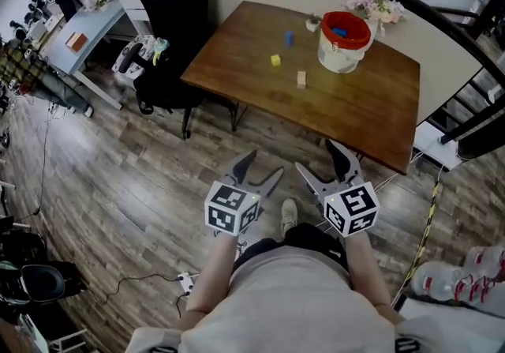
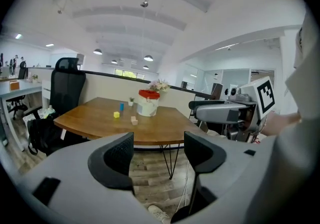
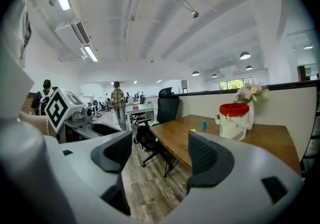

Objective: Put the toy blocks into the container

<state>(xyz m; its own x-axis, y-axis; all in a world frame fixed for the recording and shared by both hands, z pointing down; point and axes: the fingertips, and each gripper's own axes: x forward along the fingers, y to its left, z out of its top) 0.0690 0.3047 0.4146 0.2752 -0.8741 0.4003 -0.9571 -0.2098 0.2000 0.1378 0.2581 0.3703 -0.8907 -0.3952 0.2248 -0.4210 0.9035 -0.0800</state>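
- Down near my waist, well short of the worktop [image 1: 355, 107], both grippers hang side by side over the wood floor [image 1: 118, 185], with my shoe [image 1: 289, 215] showing between them.
- The left gripper [image 1: 265, 165] has its jaws spread wide apart with nothing between them. Its own view only shows floor and the worktop edge past the pads.
- Same deal on the right gripper [image 1: 319, 159]: jaws wide apart and gripping nothing.
- The container [image 1: 341, 55], a white bucket with a red rim, stands upright toward the far side of the worktop, and one blue block [image 1: 340, 31] sits inside it.
- Three more blocks are out on the bare wood to the left of the container, all apart from each other. The loose blue block [image 1: 289, 38] is furthest from me, then the yellow block [image 1: 275, 60], and the tan block [image 1: 301, 79] is closest.
- Pink flowers [image 1: 377, 4] sit just behind the container, and a small potted plant [image 1: 314, 22] is just beside it on the left.
- A black office chair [image 1: 170, 4] is parked at the worktop's left end.
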